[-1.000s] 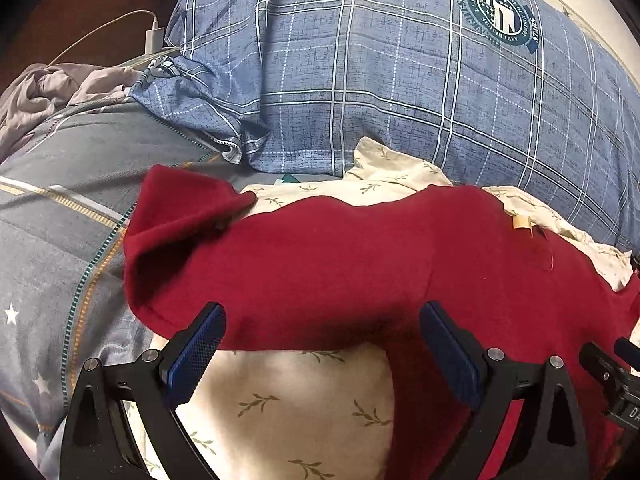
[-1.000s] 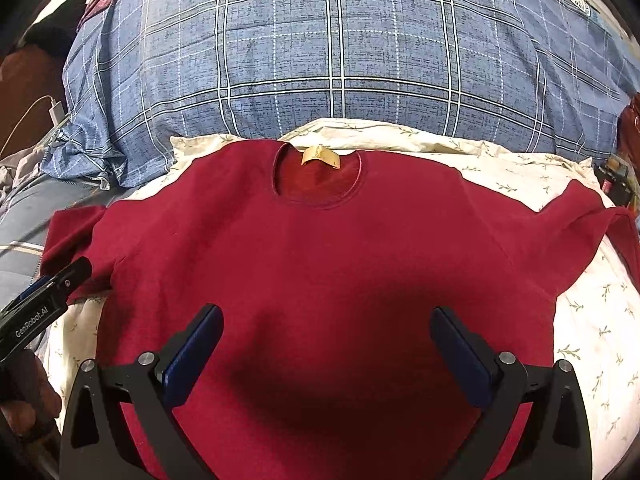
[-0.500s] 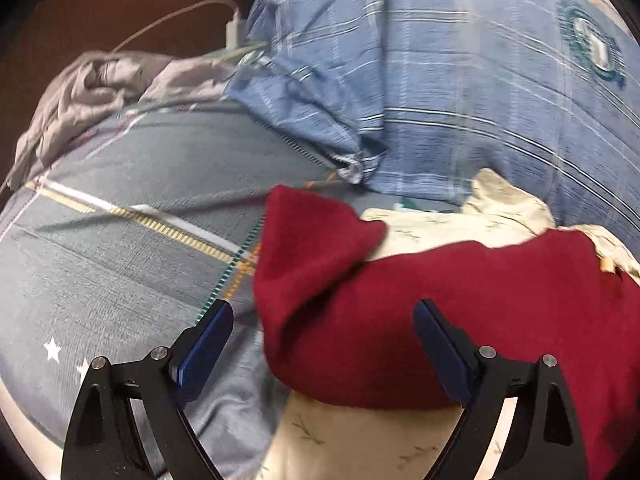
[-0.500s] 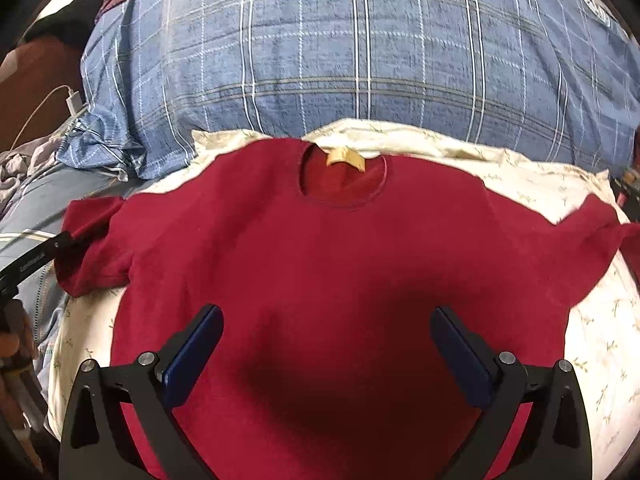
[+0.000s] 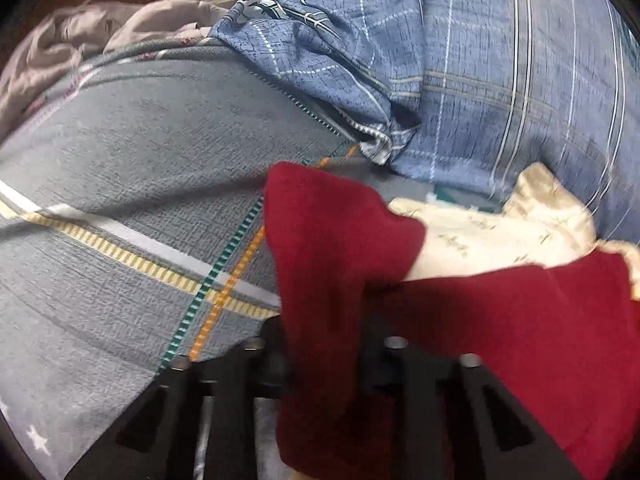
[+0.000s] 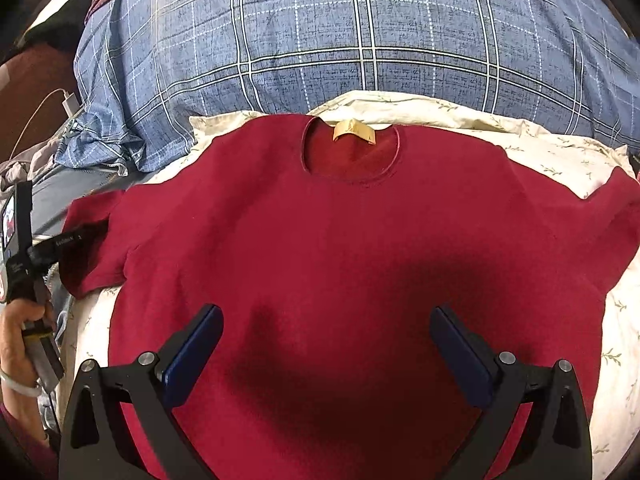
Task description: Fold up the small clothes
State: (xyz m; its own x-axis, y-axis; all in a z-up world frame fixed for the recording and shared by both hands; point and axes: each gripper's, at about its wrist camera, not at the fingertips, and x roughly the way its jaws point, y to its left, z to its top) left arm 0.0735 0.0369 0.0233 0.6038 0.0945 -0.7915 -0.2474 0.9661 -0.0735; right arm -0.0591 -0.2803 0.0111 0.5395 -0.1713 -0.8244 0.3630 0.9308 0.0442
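A dark red short-sleeved shirt [image 6: 340,240] lies flat, front up, on a cream leaf-print cloth [image 6: 540,144], its neck label [image 6: 354,131] at the far end. My left gripper [image 5: 324,344] is at the shirt's left sleeve [image 5: 332,240]; its jaws are closing, with the sleeve cloth bunched between the fingers. In the right wrist view the left gripper [image 6: 60,240] shows at the left edge, held by a hand [image 6: 20,340], its tip on that sleeve. My right gripper [image 6: 326,320] hovers open over the shirt's lower middle, with nothing between its fingers.
A big blue plaid pillow [image 6: 320,40] lies behind the shirt. To the left is a grey striped bedsheet [image 5: 120,200] with crumpled pale cloth [image 5: 80,36] at its far end. A white charger with its cable [image 6: 70,104] sits at the far left.
My left gripper has swung left from the shirt's hem to the left sleeve, and its wide-open jaws have come together on the sleeve cloth. The right gripper has stayed open over the shirt.
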